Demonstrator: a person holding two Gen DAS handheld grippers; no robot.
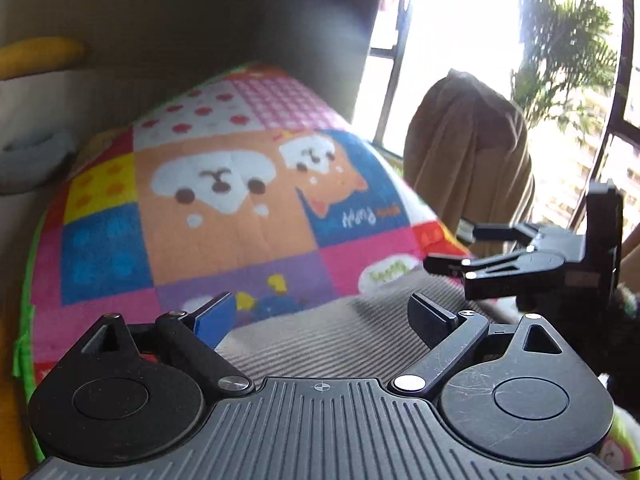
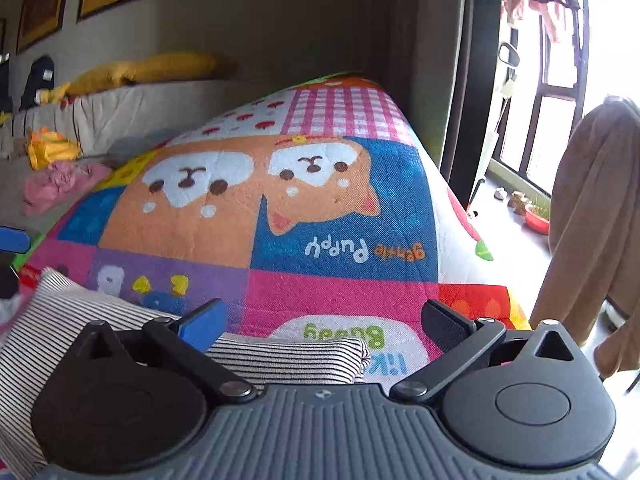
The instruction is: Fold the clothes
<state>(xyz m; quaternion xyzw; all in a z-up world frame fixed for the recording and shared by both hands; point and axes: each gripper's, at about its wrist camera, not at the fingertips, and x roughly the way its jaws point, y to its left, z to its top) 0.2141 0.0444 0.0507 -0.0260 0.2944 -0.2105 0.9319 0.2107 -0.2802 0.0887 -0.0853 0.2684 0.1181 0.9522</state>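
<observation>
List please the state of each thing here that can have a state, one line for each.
Left tongs: open, holding nothing, over the striped garment.
Right tongs: open, holding nothing.
Striped garment: lying folded on the blanket, not gripped.
Cartoon blanket: spread flat.
Brown cloth: hanging draped near the window.
Pink clothes: crumpled, unfolded.

Patchwork blanket [image 2: 328,216]: "gentle Puppy" on the blue patch beside the puppy face; "Buddy" on the white bubble below it.
</observation>
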